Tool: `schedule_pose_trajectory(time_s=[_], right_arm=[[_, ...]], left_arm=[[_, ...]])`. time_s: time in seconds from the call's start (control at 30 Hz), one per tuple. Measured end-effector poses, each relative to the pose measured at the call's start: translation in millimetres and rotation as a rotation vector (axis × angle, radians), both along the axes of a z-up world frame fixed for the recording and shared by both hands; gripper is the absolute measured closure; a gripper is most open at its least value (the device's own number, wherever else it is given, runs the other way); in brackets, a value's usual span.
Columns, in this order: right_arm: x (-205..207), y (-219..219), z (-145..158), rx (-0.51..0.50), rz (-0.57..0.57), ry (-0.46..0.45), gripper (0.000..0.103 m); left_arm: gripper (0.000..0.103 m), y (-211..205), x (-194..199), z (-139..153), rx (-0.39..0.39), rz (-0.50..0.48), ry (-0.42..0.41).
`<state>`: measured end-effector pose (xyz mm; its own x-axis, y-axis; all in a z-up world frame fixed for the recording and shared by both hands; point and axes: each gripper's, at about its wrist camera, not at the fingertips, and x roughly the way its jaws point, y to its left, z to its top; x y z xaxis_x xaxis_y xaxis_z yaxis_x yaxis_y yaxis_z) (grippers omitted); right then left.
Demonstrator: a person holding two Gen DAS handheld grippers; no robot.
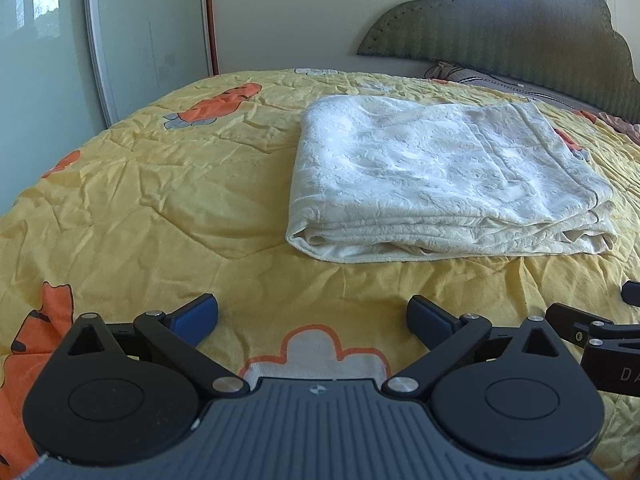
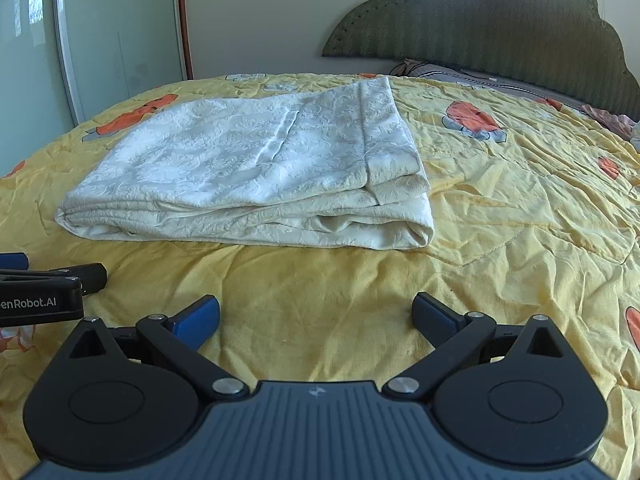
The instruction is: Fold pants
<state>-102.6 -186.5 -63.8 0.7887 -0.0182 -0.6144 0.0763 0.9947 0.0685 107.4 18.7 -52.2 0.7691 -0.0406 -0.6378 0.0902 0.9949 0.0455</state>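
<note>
cream, embossed-fabric pants (image 1: 444, 176) lie folded into a flat stack on the yellow cartoon-print quilted bed (image 1: 160, 184), just ahead of the released, empty left tongs (image 1: 312, 320), while the right wrist view shows the right tongs (image 2: 316, 320) likewise spread and empty, short of the stack's near edge, likely because folding looks finished.

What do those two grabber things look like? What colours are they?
Both look the same. The left gripper and the right gripper each have a dark grey ribbed body, two round black discs, black link arms with silver pins, and jaws tipped with blue pads. White lettering shows on each one's side when seen from the other's camera. No cables, sleeves or hands are visible.
</note>
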Motion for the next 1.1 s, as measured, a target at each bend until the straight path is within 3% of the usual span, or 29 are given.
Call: schedule_pose_trajectory(time_s=[1.1], right_arm=[[-2.1, 0.7, 0.4, -0.003, -0.011, 0.001, 0.000]], left_arm=[[0.000, 0.7, -3.1, -1.6, -0.014, 0.007, -0.013]])
